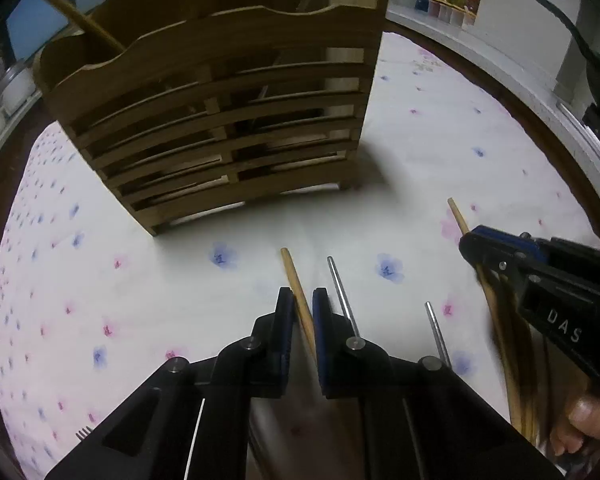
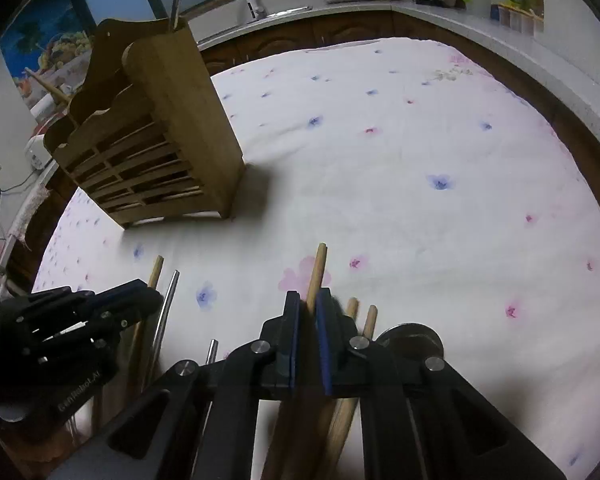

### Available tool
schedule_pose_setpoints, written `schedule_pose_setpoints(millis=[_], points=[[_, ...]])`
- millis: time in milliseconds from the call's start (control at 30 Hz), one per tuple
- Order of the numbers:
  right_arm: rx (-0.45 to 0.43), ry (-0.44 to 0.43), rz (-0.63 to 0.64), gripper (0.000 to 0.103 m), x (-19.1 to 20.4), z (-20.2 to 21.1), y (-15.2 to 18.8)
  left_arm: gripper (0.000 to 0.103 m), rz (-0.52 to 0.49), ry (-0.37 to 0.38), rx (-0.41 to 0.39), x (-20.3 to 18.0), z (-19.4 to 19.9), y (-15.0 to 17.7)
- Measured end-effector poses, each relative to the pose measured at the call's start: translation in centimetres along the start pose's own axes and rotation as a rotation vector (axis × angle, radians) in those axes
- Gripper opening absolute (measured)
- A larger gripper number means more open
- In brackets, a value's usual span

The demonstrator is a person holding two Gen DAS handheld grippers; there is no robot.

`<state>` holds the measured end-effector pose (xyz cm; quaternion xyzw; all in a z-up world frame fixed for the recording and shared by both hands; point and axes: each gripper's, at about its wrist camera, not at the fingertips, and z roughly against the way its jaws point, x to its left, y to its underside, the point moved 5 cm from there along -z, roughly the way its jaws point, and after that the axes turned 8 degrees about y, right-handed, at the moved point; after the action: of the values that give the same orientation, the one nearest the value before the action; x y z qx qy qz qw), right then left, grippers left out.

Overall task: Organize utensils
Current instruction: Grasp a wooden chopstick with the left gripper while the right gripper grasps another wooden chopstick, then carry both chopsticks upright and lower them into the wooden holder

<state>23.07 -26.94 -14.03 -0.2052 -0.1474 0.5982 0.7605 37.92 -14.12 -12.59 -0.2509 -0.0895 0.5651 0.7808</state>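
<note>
A slatted wooden utensil holder (image 1: pixel 220 120) (image 2: pixel 160 132) stands on the flowered white cloth (image 1: pixel 420 152) beyond both grippers. My left gripper (image 1: pixel 303 293) is shut on a thin wooden chopstick (image 1: pixel 290 266) that lies on the cloth. Two metal chopsticks (image 1: pixel 338 280) (image 1: pixel 436 328) lie just right of it. My right gripper (image 2: pixel 308 294) is shut on a thicker wooden stick (image 2: pixel 318 266), whose tip pokes out past the pads. More wooden sticks (image 2: pixel 353 308) lie under its right finger. Each gripper also shows in the other's view, the right gripper (image 1: pixel 470 236) and the left gripper (image 2: pixel 152 300).
A round metal piece (image 2: pixel 412 340) shows behind my right gripper's right finger. A hand (image 1: pixel 584 416) holds the right tool. Wooden and metal handles stick up from the holder. A kitchen counter (image 2: pixel 340 12) with jars and bottles curves behind the table. The cloth (image 2: pixel 420 160) right of the holder is bare.
</note>
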Motion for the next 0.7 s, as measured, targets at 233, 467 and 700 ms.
schedule_pose_setpoints(millis=[233,467,700], points=[[-0.042,-0.100,-0.059,0.006,0.2,3.2,0.0,0.004,0.093,0.087,-0.048,1.3,2.6,0.5],[-0.129,-0.139,-0.024,0.006,1.5,8.3,0.1,0.003,0.121,0.153,-0.159,0.9,7.9,1.2],[-0.218,-0.164,0.004,0.006,2.5,12.9,0.4,0.003,0.143,0.200,-0.270,1.7,14.6,3.7]])
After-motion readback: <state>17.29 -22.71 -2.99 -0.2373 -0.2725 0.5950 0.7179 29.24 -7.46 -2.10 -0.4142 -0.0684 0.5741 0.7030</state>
